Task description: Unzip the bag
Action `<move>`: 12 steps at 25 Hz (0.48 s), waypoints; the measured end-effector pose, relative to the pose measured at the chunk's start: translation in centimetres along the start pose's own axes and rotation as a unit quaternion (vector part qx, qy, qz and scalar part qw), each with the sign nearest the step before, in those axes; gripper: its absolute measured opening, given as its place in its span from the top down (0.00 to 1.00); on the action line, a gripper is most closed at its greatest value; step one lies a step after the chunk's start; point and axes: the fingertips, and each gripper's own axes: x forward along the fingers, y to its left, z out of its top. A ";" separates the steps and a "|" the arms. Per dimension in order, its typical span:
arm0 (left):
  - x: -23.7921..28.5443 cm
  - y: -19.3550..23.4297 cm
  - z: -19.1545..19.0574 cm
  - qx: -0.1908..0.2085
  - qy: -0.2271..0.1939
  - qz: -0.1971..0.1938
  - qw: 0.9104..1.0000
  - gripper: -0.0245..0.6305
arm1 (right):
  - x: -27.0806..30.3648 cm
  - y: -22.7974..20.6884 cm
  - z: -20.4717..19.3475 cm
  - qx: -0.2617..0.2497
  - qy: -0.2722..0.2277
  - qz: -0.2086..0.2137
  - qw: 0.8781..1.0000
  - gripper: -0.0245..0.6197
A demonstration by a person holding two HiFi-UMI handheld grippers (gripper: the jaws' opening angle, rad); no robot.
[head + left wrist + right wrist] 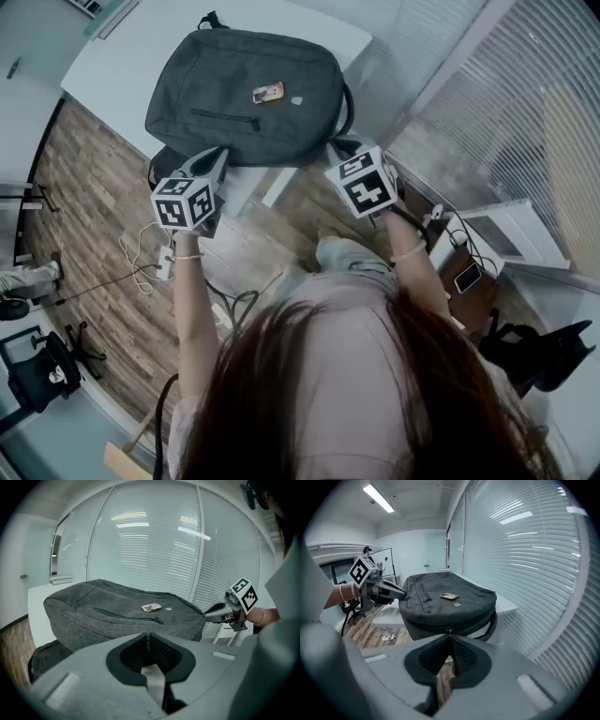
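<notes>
Bag (pixel 244 75): grey fabric, lying flat on a white tabletop (pixel 141 56), front face up and its near edge at the tabletop's near edge. Front pocket zip (pixel 225 118) is closed, running along the middle of the upper face. A small orange label (pixel 268 93) lies on the face beyond that zip. A dark carry strap (pixel 349 108) loops out at the right end.

Left tool (pixel 217 155): hand-held at the bag's near-left corner and pointing toward it. Jaws are together with nothing between them. Contact with the bag cannot be made out.

Right tool (pixel 449 637): hand-held at the bag's near-right corner and tilted downward. Jaws are closed. Their tips meet right at a small zip pull (pixel 448 631) on the bag's side seam. Whether the pull is pinched between them cannot be told. That seam zip looks closed along the visible side.

Surroundings: wood-pattern floor (pixel 94 206) below the tabletop, with white cables (pixel 141 253) trailing across it. Slatted blinds (pixel 525 112) stand to the right. A black office chair (pixel 42 370) is at the lower left, well apart from the tabletop.
</notes>
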 end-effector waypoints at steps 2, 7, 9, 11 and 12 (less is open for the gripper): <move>-0.1 -0.7 0.5 0.000 -0.008 -0.002 1.000 0.94 | 0.0 0.0 0.1 -0.002 -0.002 0.006 1.000 0.95; -0.5 -2.9 2.0 0.004 -0.023 -0.006 1.000 0.85 | 0.0 0.1 0.2 -0.011 -0.005 0.023 1.000 0.95; -0.4 -4.0 2.4 0.008 -0.025 -0.010 1.000 0.85 | 0.0 0.1 0.2 -0.013 -0.004 0.029 0.999 0.95; -0.2 -5.3 2.7 0.013 -0.024 -0.018 0.999 0.83 | 0.0 0.0 0.2 -0.015 -0.007 0.035 0.999 0.95; -0.2 -6.0 2.9 0.016 -0.023 -0.022 0.999 0.82 | 0.0 0.0 0.3 -0.017 -0.009 0.038 0.999 0.95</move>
